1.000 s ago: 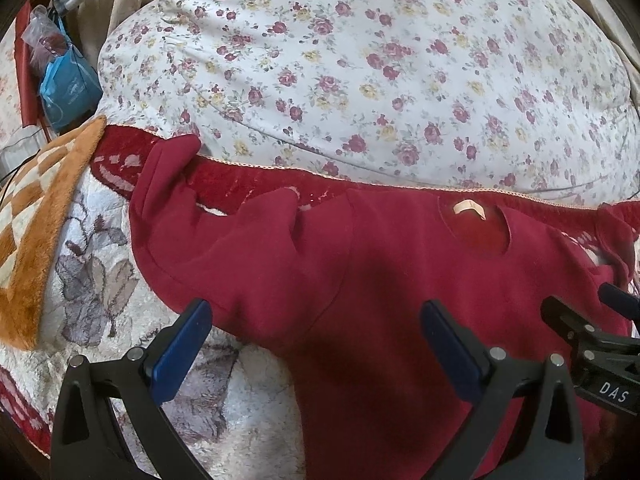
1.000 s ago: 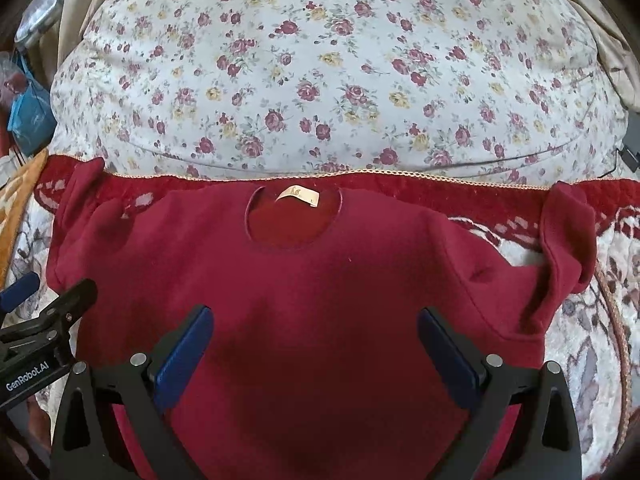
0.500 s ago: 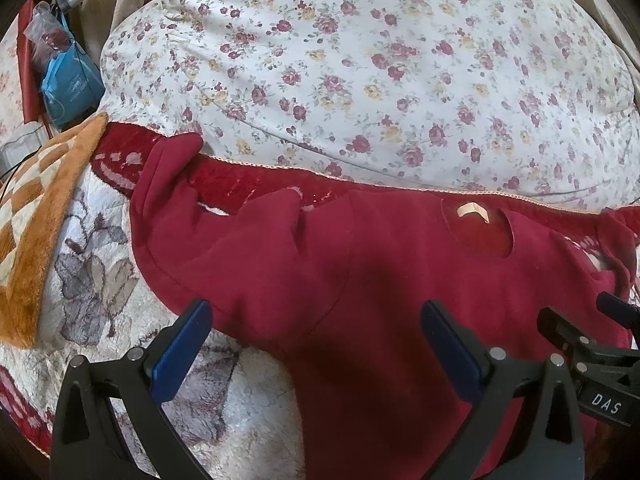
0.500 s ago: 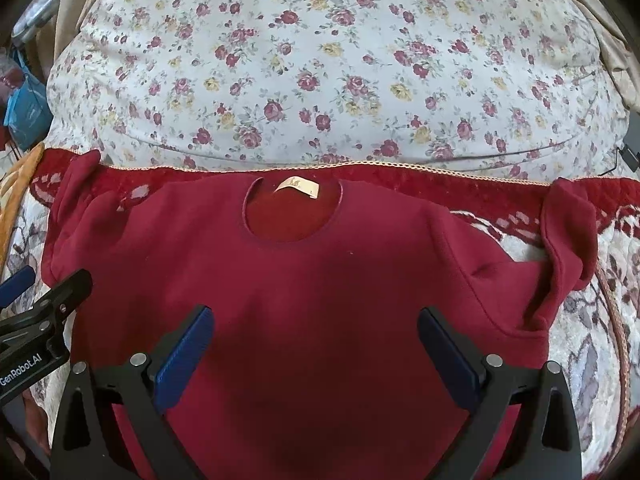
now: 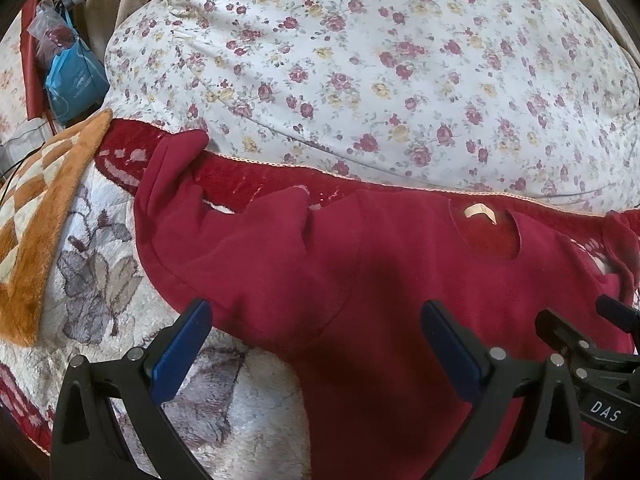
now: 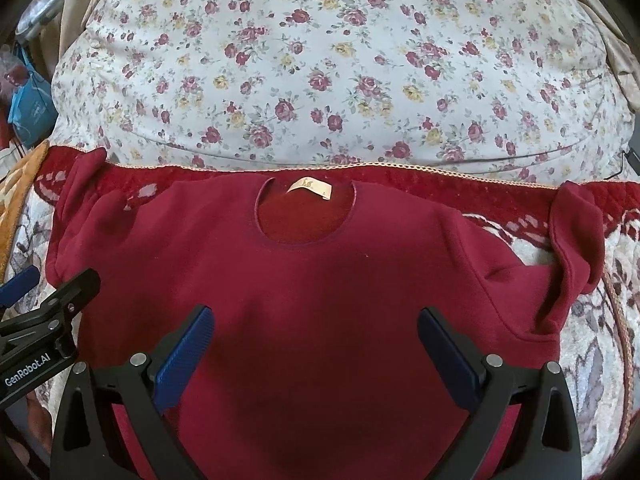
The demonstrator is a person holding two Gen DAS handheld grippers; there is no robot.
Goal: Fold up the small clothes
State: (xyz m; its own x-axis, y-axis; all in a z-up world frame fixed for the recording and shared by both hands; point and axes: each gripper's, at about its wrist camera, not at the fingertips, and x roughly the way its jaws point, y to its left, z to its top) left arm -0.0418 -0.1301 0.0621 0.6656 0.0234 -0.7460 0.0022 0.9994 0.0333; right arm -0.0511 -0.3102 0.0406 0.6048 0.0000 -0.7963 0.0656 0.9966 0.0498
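Soft daylight — sharp, fisheye-warped, vignetted edges.

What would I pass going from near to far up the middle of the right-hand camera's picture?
Right gripper → red sweatshirt → its neck label → red quilted blanket edge → floral pillow.

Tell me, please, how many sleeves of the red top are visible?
2: the left sleeve lies rumpled towards the orange mat; the right sleeve is bunched at the other side.

Floral duvet (image 6: 340, 68) behind plush patterned blanket (image 5: 100, 280), orange checked rug (image 5: 36, 208) alongside
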